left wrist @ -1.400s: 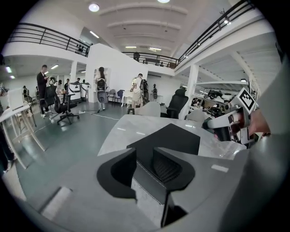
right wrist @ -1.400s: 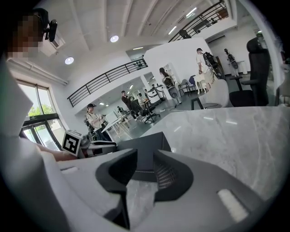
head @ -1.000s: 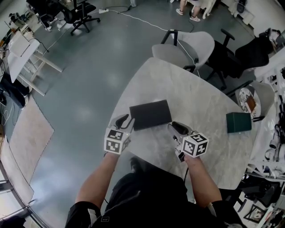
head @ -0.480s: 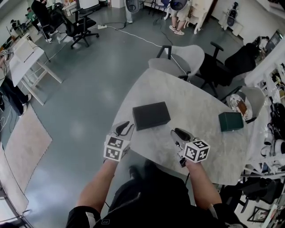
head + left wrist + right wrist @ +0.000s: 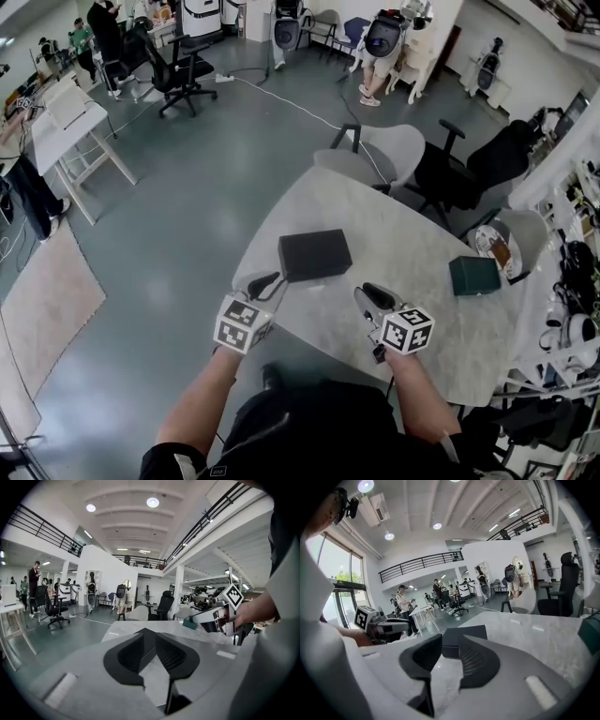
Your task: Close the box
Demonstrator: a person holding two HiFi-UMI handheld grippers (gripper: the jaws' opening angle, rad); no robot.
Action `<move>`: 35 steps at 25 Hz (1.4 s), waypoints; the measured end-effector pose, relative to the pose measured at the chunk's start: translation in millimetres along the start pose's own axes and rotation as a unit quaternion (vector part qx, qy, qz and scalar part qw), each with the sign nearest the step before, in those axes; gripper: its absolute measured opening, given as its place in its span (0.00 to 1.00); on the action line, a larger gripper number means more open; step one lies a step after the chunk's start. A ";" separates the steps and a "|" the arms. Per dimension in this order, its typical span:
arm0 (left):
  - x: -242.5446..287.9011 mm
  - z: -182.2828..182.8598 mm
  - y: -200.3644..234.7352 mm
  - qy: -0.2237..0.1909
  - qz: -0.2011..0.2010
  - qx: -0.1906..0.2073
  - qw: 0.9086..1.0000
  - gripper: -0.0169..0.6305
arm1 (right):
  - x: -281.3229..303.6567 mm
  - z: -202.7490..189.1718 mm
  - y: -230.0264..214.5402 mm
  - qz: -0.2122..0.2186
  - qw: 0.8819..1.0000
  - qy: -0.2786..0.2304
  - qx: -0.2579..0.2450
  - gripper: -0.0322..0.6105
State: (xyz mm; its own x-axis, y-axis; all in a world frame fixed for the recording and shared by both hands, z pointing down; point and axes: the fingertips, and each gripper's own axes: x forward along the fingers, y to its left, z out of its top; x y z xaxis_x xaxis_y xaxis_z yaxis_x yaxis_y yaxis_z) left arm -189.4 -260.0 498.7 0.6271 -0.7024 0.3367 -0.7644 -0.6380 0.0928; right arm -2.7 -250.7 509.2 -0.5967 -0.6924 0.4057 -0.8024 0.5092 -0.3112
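Eyes on my right gripper (image 5: 450, 641): the jaws stand apart with nothing between the pads, just the marble table (image 5: 525, 634) showing through the gap. Past the tips lies the black box (image 5: 465, 633), lid down flat and clear of the jaws. At the left of the picture the left gripper (image 5: 404, 624) hovers, its marker cube (image 5: 363, 617) facing me and a hand (image 5: 351, 637) behind it. A green box (image 5: 590, 631) peeks in at the far right. Beyond the table I see a black chair (image 5: 562, 597), people (image 5: 404, 604) by some desks, and a railed balcony (image 5: 422, 564) above.
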 end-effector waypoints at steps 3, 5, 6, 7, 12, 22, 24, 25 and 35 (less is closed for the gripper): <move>-12.6 10.2 -29.4 0.005 -0.027 -0.006 1.000 0.14 | -9.3 2.9 16.5 0.027 1.000 -0.006 -0.006 0.23; -10.9 21.0 -51.2 0.005 -0.039 0.000 0.999 0.09 | -22.5 8.5 17.8 0.048 0.999 -0.011 0.001 0.23; -5.8 25.5 -61.7 0.003 -0.037 0.008 0.999 0.08 | -33.0 11.4 14.3 0.055 0.998 -0.014 0.001 0.23; 0.3 29.1 -72.5 0.001 -0.031 0.016 0.999 0.07 | -45.6 13.4 8.6 0.059 0.998 -0.016 -0.005 0.23; 26.6 47.5 -124.6 -0.018 0.020 0.018 0.999 0.05 | -109.9 9.7 -41.3 0.052 0.998 -0.020 -0.033 0.23; 47.1 70.5 -188.1 -0.010 0.083 0.006 0.996 0.04 | -176.4 20.8 -106.7 0.054 0.996 -0.068 -0.017 0.20; 42.0 81.3 -179.7 -0.006 0.110 0.009 0.994 0.04 | -182.7 34.0 -105.2 0.055 0.994 -0.088 -0.018 0.18; 38.6 86.0 -174.6 -0.006 0.125 0.010 0.992 0.04 | -185.6 40.5 -104.1 0.054 0.994 -0.096 -0.022 0.17; -10.6 120.4 -137.4 -0.082 0.179 -0.028 0.980 0.04 | -156.9 85.8 -53.0 0.063 0.987 -0.127 -0.080 0.05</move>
State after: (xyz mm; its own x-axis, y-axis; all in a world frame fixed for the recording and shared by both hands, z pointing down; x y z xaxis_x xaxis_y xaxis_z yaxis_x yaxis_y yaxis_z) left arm -73.0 -202.8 369.5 0.3289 -0.9223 0.2029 -0.9441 -0.3260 0.0484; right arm 134.1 -212.8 388.3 -0.6865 -0.7140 0.1379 -0.7254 0.6593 -0.1978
